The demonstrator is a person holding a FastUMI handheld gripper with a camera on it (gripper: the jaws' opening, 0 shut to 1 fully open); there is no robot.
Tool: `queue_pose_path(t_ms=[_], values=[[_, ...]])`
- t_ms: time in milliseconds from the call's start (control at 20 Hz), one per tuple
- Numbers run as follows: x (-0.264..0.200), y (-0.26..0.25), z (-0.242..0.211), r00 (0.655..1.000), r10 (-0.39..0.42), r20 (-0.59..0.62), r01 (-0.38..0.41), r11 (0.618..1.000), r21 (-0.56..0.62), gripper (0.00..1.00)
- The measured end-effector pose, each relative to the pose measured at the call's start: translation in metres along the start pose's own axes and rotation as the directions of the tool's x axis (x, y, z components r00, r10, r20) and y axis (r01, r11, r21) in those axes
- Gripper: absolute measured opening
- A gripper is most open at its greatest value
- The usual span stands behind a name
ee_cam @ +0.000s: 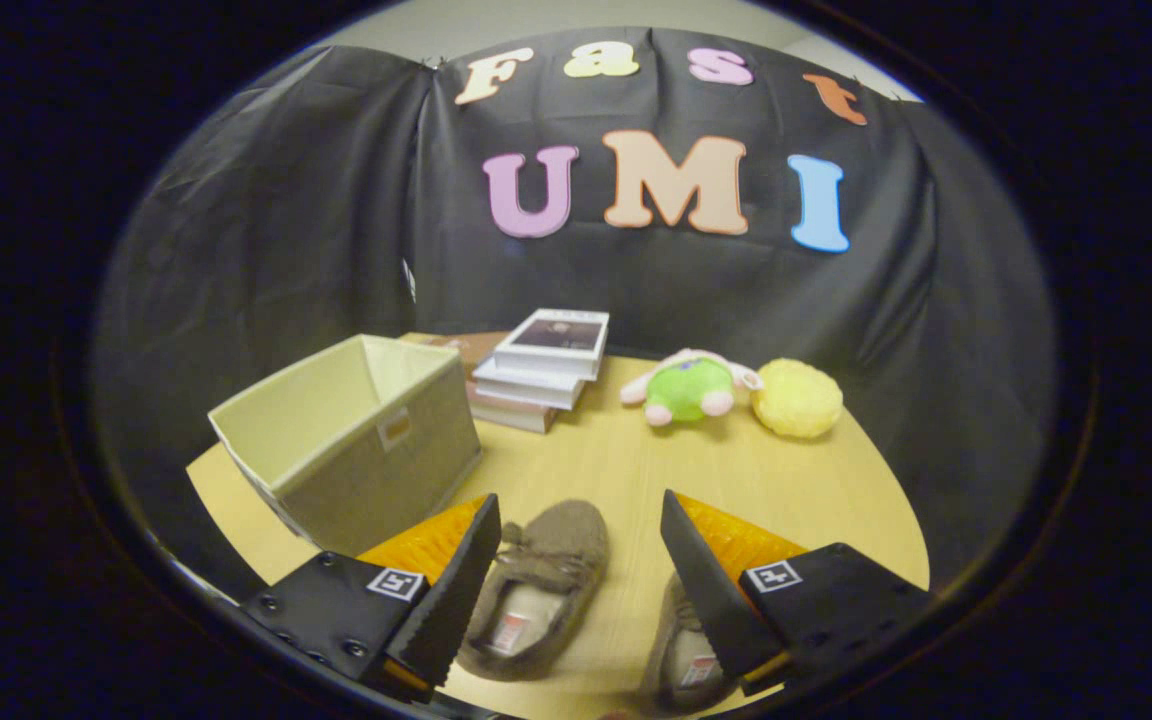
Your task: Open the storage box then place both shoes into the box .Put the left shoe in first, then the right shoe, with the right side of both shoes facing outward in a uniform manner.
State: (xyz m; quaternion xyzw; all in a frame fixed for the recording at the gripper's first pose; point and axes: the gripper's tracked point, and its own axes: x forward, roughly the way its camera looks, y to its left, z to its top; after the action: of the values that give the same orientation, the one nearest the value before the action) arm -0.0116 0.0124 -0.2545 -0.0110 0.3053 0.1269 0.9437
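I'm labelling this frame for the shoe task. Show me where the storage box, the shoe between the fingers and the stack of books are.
storage box (391, 470): gripper view, on its near outer wall.
shoe (548, 560): gripper view, on its upper near the laces, between the open fingers.
stack of books (541, 372): gripper view, on the side of the stack.

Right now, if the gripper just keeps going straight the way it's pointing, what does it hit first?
Probably the brown slipper lying between the open gripper fingers. Past its toe is bare table, then the green plush toy; depth is hard to judge here.
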Motion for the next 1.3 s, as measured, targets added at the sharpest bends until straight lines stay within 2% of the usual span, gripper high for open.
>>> queue_pose_path(t_ms=[200,400,550,750,900,950,1050,1300], values=[[0.02,-0.001,-0.052,0.991,0.043,-0.126,-0.04,0.999,0.025,1.0],[0.031,0.003,-0.085,0.964,0.106,-0.245,-0.085,0.992,0.095,1.0],[0.037,0.006,-0.107,0.931,0.14,-0.336,-0.093,0.984,0.153,0.75],[0.038,0.015,-0.114,0.899,0.186,-0.397,-0.088,0.964,0.251,0.41],[0.041,0.01,-0.115,0.894,0.144,-0.424,-0.026,0.962,0.271,0.15],[0.042,0.012,-0.115,0.883,0.142,-0.447,-0.006,0.957,0.29,0.06],[0.037,0.01,-0.113,0.879,0.112,-0.464,0.046,0.947,0.317,0.05],[0.029,0.009,-0.09,0.879,0.108,-0.465,0.13,0.883,0.451,0.03]])
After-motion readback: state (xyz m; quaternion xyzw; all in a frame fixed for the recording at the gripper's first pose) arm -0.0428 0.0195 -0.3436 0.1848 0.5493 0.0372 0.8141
